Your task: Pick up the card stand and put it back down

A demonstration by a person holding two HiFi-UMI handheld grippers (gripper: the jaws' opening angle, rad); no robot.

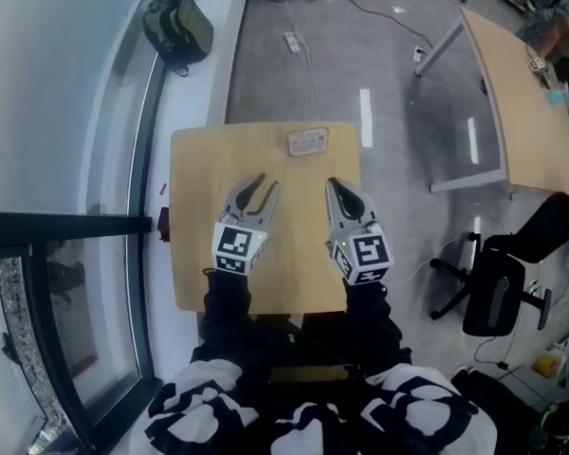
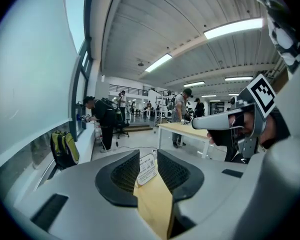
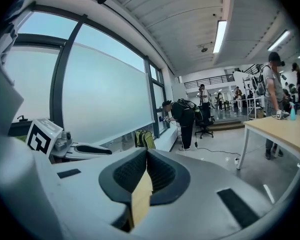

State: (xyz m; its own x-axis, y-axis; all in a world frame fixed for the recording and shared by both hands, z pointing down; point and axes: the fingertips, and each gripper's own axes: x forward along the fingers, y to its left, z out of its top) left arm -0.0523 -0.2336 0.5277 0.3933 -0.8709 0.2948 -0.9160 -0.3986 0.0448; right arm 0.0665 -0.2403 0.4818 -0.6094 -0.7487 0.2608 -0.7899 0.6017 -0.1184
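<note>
Card stand sits at the 12 o'clock edge of the bench.
L claw partly open, R claw closed, both empty, above 6 o'clock half, well apart from stand.

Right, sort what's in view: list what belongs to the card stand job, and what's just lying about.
Job: card stand, small table under it, left gripper, right gripper.
Lying about: backpack, power strip, office chair, second table.
</note>
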